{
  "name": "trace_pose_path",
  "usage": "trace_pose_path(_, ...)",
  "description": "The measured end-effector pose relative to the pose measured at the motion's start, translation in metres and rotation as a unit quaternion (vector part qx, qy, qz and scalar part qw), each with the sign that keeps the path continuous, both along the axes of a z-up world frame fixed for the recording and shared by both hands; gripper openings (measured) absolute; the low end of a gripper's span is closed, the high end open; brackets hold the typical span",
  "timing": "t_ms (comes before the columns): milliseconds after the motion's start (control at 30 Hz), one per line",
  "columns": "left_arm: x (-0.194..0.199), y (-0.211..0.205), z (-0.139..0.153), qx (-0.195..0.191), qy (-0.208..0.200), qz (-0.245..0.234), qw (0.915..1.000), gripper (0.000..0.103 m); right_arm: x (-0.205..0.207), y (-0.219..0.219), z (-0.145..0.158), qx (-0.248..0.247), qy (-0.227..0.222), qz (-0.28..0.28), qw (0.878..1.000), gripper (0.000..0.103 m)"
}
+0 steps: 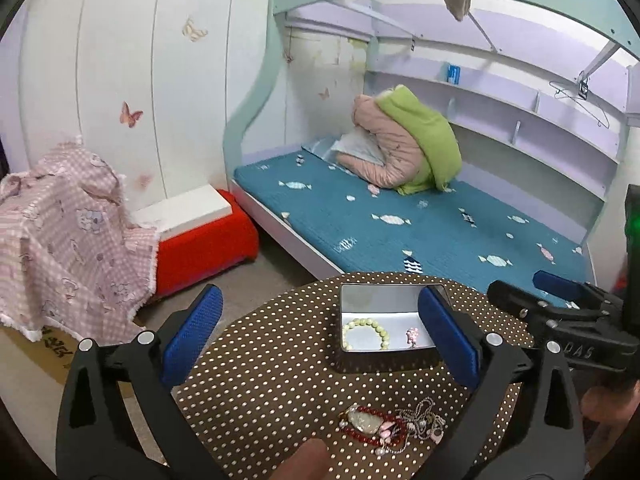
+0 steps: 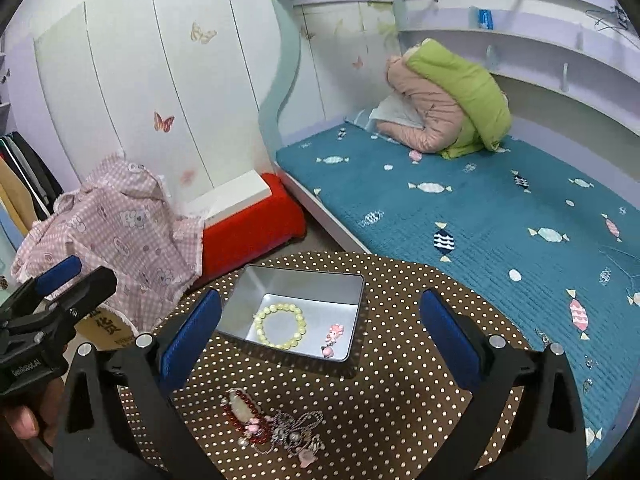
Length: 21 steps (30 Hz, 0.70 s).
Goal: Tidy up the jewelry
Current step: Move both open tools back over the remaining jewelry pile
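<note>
A: How far along is the sorting?

B: Partway, I'd say. The tin (image 2: 298, 312) on the dotted table (image 2: 400, 360) holds a pale bead bracelet (image 2: 279, 327) and a pink charm (image 2: 331, 341).

A: And what's left?

B: A tangled heap (image 2: 272, 426), red beads and chains, lies on the table in front of the tin.

A: The grippers?

B: Left gripper (image 1: 320, 340) and right gripper (image 2: 320, 340) both gape wide, holding nothing, near the heap.

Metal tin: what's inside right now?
The metal tin holds a pale yellow-green bead bracelet and a small pink charm. The near wall hides a strip of the floor in the left wrist view; nothing else shows.
</note>
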<state>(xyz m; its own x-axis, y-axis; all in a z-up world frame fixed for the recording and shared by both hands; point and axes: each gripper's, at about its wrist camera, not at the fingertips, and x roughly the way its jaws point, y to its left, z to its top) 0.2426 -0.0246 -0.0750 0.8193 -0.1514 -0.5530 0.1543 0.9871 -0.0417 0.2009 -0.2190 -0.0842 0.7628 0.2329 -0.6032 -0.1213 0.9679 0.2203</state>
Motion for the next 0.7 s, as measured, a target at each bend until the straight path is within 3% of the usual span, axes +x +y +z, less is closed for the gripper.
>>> trace_pose_path(333, -0.066, 0.018, 0.025, 0.003, -0.053, 0.018, 0.9984, 0.098, -0.059, -0.006, 0.030, -0.011, -0.052, -0.014, 0.998, 0.096)
trace_pose_path(700, -0.114, 0.038, 0.014, 0.015, -0.064, 0.033, 0.9973, 0.098, -0.109, 0.008, 0.017, -0.052, -0.053, -0.006, 0.997, 0.096)
